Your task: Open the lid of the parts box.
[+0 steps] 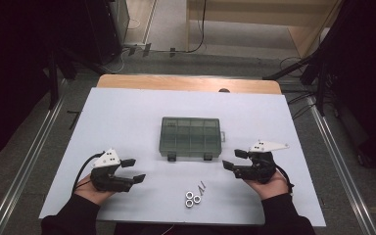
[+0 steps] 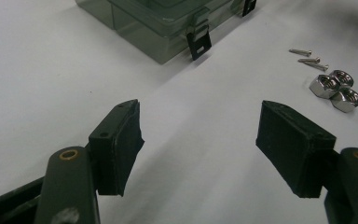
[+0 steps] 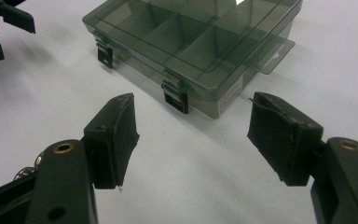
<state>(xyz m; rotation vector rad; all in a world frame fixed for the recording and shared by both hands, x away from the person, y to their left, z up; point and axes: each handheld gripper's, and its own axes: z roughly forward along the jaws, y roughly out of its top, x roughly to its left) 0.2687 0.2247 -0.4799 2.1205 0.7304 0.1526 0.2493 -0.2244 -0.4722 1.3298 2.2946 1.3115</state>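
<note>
Compartment box [image 1: 191, 137] of smoky translucent plastic sits shut at the middle of the white table top [image 1: 127, 112], its two black latches [image 1: 171, 156] facing the person. In the right gripper view the box [image 3: 200, 46] shows dividers through the lid and a clear hang tab at its end; its far corners are cut off by the frame's top edge. In the left gripper view the box [image 2: 158, 23] has just its near corner and latches in frame.

From the box, at about 6 o'clock and near the table's front edge, lie three steel hex nuts [image 1: 192, 199] touching one another, with small screws [image 1: 200, 186] just beside them at their 1 o'clock. The left gripper view gives them better: nuts [image 2: 335, 87] clustered, screws [image 2: 310, 58] behind; how many screws there are is hard to make out, two or three.

At the box's 8 o'clock the left gripper [image 1: 136, 170] rests in a hand, jaws spread wide with nothing between them, bare table showing in the gap. At 4 o'clock the right gripper [image 1: 234, 159] is likewise spread wide and empty, apart from the box. Both sleeves are cut off by the bottom edge.
</note>
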